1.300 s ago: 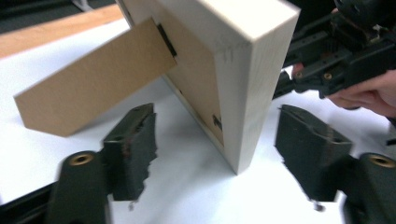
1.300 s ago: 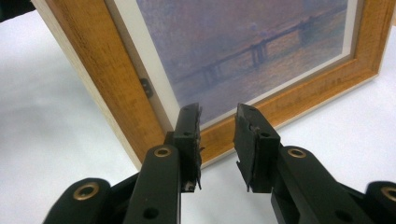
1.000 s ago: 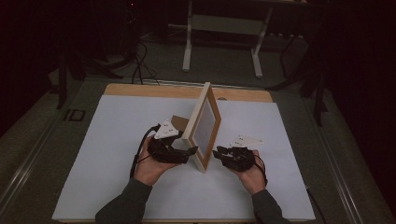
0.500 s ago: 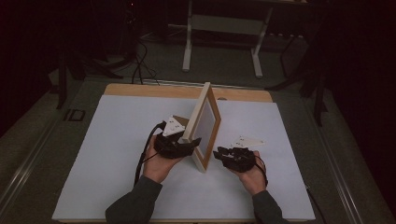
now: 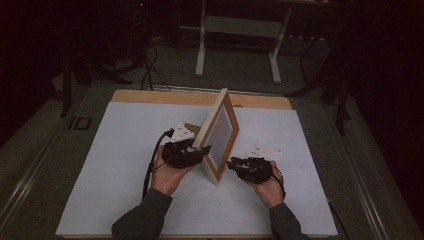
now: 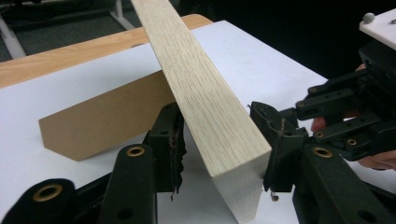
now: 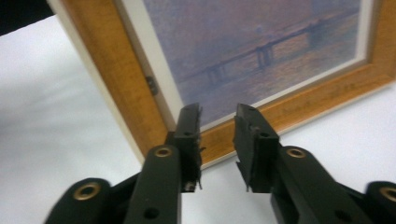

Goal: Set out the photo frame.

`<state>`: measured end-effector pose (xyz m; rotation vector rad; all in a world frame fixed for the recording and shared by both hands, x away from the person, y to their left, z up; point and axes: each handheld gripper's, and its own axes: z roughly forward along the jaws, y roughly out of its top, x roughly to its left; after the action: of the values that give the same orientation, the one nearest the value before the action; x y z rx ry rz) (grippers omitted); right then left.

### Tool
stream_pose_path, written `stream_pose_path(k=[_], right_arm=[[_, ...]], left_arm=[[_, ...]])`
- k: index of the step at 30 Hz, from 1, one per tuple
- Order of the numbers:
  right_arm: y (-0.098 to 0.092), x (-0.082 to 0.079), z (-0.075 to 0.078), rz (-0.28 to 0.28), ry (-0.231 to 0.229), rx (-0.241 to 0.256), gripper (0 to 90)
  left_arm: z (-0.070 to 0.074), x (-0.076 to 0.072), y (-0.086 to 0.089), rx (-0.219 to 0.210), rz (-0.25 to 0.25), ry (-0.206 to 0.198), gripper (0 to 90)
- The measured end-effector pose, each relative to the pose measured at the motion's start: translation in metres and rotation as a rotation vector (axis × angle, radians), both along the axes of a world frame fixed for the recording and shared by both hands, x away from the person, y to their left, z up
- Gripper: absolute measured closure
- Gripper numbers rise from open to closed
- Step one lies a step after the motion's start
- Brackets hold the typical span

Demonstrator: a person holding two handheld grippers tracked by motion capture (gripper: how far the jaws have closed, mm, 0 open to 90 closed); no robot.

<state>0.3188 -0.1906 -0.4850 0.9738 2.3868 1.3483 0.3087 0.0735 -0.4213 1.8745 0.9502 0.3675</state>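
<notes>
A wooden picture frame (image 5: 220,131) stands upright on edge at the table's middle, propped by its brown cardboard back stand (image 6: 102,121). My left gripper (image 5: 202,150) is at the frame's near left edge. In the left gripper view its jaws straddle the pale wooden edge (image 6: 205,93), with both pads against it. My right gripper (image 5: 231,164) sits low on the table at the frame's picture side, a little apart from it. Its jaws (image 7: 217,112) stand slightly apart with nothing between them, pointing at the frame's lower rail (image 7: 303,102) and the bluish print behind glass.
A white mat (image 5: 115,165) covers the table, with a wooden strip (image 5: 150,96) bare at the far edge. Beyond it, on the dark floor, are a white metal stand (image 5: 240,25) and cables (image 5: 150,70). The other gripper (image 6: 336,102) shows close by at the right of the left gripper view.
My left gripper has moved forward and slightly right, up onto the frame's near edge. The right gripper and the frame have hardly moved.
</notes>
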Motion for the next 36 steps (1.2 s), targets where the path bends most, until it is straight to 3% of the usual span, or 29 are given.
stream_pose_path(k=[6, 16, 23, 33, 36], right_arm=[[0.001, 0.000, -0.001, 0.016, 0.007, -0.003, 73.7], [0.001, 0.001, 0.000, 0.021, 0.011, -0.004, 73.8], [0.002, 0.001, -0.002, 0.025, 0.016, -0.009, 73.8], [0.004, 0.001, -0.002, 0.032, 0.019, -0.010, 73.8], [0.006, 0.001, -0.004, 0.036, 0.023, -0.014, 73.8]], left_arm=[[0.000, 0.003, 0.007, -0.001, 0.018, 0.007, 60.4], [-0.002, 0.010, 0.025, -0.044, 0.047, 0.027, 65.9], [-0.005, 0.013, 0.033, -0.108, 0.064, 0.050, 68.0], [-0.014, 0.005, 0.024, -0.104, 0.145, -0.001, 65.5], [-0.016, 0.002, 0.024, -0.144, 0.183, -0.025, 66.4]])
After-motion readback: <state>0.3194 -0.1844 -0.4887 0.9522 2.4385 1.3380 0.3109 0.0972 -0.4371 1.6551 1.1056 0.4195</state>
